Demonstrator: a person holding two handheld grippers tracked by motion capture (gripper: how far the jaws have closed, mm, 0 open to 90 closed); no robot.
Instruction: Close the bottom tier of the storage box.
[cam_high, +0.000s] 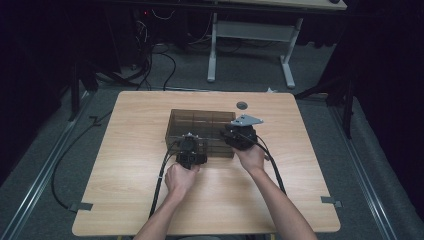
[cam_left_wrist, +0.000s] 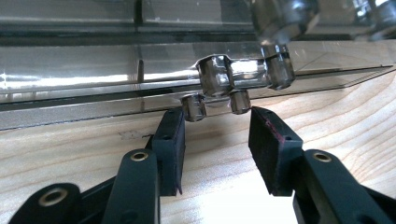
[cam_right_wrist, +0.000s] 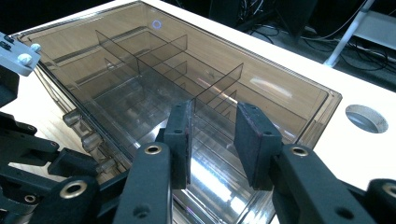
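A smoky transparent compartment box (cam_high: 200, 125) with its lid down stands in the middle of the wooden table (cam_high: 125, 170). My left gripper (cam_high: 190, 148) is at the box's near wall. Its jaws (cam_left_wrist: 215, 135) stand apart just short of the clear latch (cam_left_wrist: 229, 77), with the pads touching nothing. My right gripper (cam_high: 239, 135) hovers over the box's right near corner. It is open (cam_right_wrist: 212, 135) above the lid (cam_right_wrist: 140, 60), and nothing lies between its jaws. Dividers show through the lid. The left gripper's black body (cam_right_wrist: 32, 158) appears low on the left of the right gripper view.
A round cable hole (cam_high: 242, 105) sits in the tabletop just behind the box's right end and is near the right gripper (cam_right_wrist: 367, 117). Cables trail from both grippers toward the table's near edge. A white desk frame (cam_high: 250, 45) stands on the floor beyond.
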